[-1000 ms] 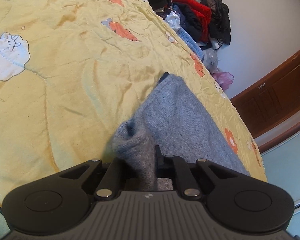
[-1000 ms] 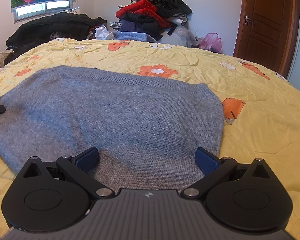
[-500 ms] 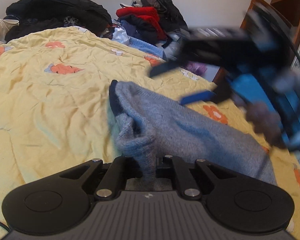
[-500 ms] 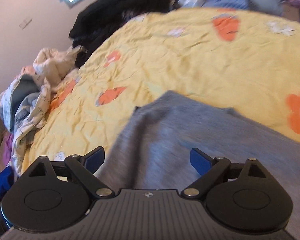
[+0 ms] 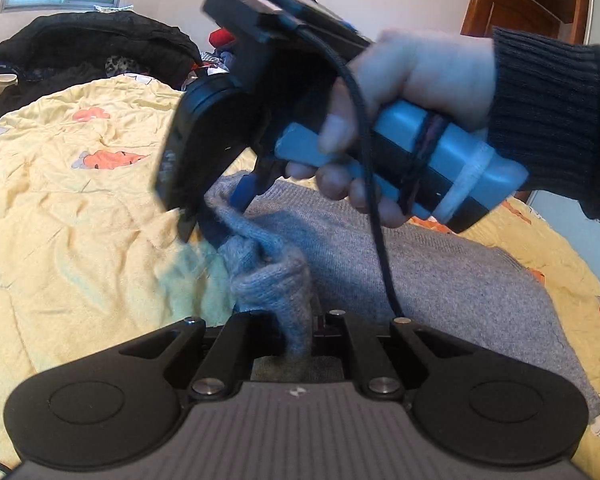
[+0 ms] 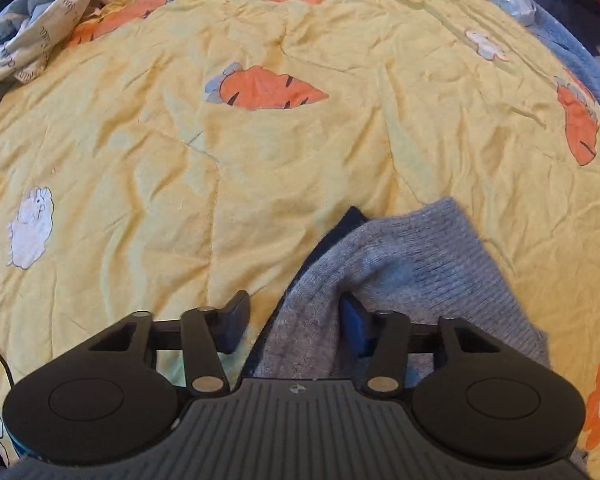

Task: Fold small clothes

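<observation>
A grey knit sweater (image 5: 420, 280) lies on the yellow bedspread (image 5: 80, 240). My left gripper (image 5: 298, 316) is shut on a bunched corner of it, which rises in a fold between the fingers. A hand (image 5: 420, 76) in a dark ribbed sleeve holds my right gripper (image 5: 220, 216), which points steeply down at the sweater's edge just beyond that fold. In the right wrist view the right gripper (image 6: 294, 316) has its jaws closing around the sweater (image 6: 412, 264). The blue right pad touches the fabric; the left pad stands apart from it.
Dark and red clothes (image 5: 92, 48) are piled at the bed's far side under a window. A brown door (image 5: 512, 12) stands at the right. A crumpled printed cloth (image 6: 32, 20) and a blue knit (image 6: 572, 52) lie at the bedspread's (image 6: 180, 160) far corners.
The right gripper swung across the sweater to the corner by the left gripper, tipped downward, and its jaws narrowed around the fabric. The left gripper rolled level and kept its hold.
</observation>
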The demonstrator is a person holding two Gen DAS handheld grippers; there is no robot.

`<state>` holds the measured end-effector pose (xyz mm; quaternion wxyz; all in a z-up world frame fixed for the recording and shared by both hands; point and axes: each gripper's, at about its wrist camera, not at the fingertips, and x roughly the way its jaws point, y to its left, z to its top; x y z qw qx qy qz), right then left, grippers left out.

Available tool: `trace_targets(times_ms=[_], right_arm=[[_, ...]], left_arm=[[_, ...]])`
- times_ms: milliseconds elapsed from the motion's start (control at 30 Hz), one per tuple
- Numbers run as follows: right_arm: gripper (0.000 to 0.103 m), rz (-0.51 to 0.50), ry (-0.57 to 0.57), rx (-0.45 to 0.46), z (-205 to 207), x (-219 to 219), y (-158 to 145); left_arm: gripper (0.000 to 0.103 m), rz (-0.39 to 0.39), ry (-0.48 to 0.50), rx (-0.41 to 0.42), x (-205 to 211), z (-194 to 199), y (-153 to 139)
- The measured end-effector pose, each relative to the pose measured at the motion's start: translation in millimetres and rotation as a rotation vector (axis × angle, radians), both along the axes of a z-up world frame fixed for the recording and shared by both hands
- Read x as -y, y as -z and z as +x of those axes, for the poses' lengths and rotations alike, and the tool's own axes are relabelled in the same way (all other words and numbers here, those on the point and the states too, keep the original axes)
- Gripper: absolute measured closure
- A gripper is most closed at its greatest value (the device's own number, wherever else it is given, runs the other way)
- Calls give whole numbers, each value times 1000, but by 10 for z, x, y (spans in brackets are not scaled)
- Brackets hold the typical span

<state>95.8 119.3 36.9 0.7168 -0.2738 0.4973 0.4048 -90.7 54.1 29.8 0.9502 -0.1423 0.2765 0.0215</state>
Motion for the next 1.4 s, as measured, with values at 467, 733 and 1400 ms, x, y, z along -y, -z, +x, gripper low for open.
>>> trace_targets(times_ms=[467,733,1400], right_arm=[[86,588,342,-97,271,2558,-636],[84,690,670,-124,184,4296,-130],[89,758,606,-107,367,4390,60]], left_arm=[[96,4,259,98,877,-37,-365],[96,79,517,30,1991,72,-83],[95,309,611,33,2601,-7,44]])
